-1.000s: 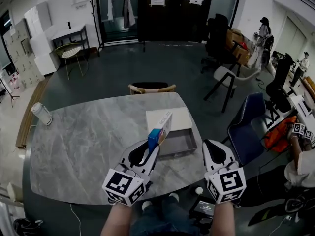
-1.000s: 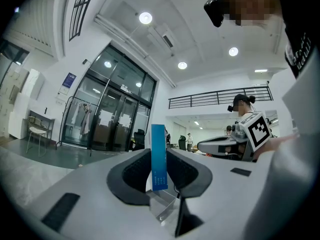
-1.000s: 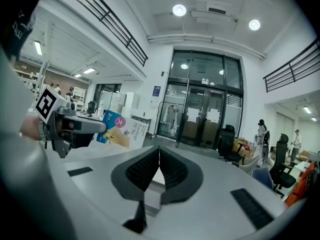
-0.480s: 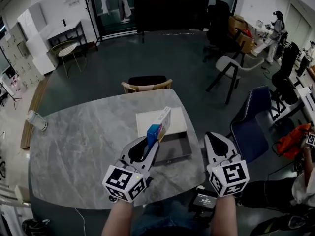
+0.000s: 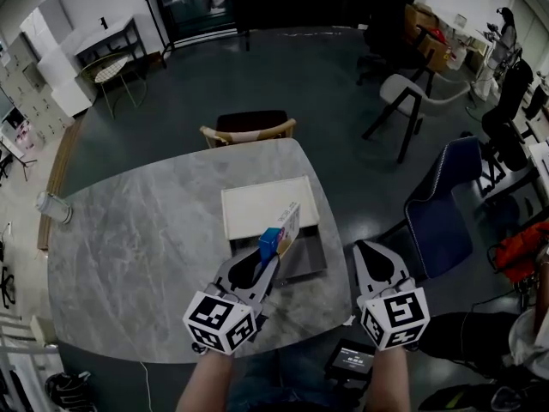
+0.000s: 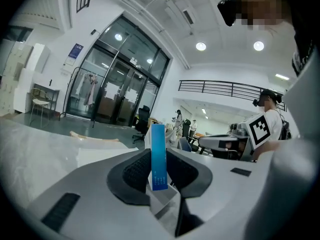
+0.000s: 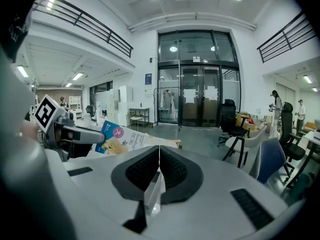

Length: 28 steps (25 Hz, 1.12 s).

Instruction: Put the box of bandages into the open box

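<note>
In the head view, my left gripper (image 5: 268, 261) held the box of bandages (image 5: 283, 228) on edge, tilted, over the near left corner of the open box (image 5: 307, 261). I could not tell whether the two touched. The open box's white lid (image 5: 257, 209) lay just behind its grey tray on the marble table (image 5: 129, 247). My right gripper (image 5: 367, 251) hung near the table's right edge.

In the left gripper view, the jaws stood narrow, both pads pressed on the blue end of the box of bandages (image 6: 159, 156).

In the right gripper view, the jaws met with nothing between them. The box of bandages (image 7: 120, 139) showed to the left.
</note>
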Each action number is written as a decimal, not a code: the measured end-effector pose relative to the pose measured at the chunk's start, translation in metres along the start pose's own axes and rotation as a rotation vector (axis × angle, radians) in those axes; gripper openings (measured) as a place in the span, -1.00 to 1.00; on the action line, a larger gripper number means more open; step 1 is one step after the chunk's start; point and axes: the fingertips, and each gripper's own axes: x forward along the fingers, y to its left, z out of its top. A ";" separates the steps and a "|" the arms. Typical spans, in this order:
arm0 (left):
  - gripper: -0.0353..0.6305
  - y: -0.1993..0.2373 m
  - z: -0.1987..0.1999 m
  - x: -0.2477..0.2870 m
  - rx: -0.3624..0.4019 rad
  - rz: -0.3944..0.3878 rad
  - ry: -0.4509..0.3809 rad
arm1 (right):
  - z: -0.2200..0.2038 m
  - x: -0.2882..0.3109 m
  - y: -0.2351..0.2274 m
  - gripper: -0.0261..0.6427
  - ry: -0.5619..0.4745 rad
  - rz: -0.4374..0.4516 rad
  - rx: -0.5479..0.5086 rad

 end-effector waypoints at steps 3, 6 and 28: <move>-0.59 0.000 -0.015 0.005 -0.008 0.000 0.038 | -0.016 0.002 -0.004 -0.84 0.028 -0.001 0.020; -0.59 0.001 -0.029 0.009 -0.025 0.002 0.073 | -0.030 0.000 -0.007 -0.84 0.049 -0.010 0.045; -0.59 0.022 -0.115 0.057 -0.696 -0.011 0.504 | -0.059 -0.017 -0.048 -0.84 0.053 -0.083 0.158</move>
